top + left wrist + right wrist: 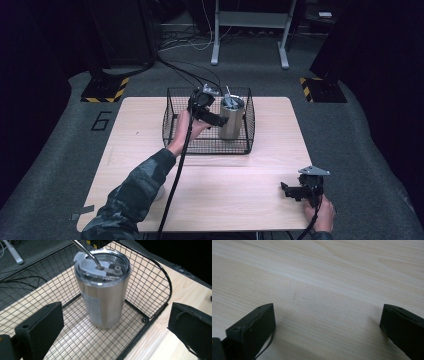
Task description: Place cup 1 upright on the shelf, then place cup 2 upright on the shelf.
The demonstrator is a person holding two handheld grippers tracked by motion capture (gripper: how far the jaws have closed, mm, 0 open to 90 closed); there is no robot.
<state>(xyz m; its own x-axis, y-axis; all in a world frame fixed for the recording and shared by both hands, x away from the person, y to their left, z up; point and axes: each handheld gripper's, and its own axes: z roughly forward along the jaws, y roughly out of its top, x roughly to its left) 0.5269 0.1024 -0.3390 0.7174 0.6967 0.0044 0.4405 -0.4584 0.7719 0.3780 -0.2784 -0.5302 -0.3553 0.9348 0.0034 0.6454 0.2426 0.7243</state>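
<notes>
Two black jaws of the left gripper (216, 120) stood wide apart, empty, just short of the tall brushed-steel tumbler (102, 293) with a clear plastic lid (102, 263) and a bent metal straw (86, 252), neither jaw touching it. That tumbler stood upright on the floor of the black wire-mesh basket (172, 117) at the far middle of the pale wooden table (240, 190), toward the basket's right side. Well apart, near the table's near right corner, the right gripper (287, 189) rested low over bare wood with its jaws likewise spread open and holding nothing.
</notes>
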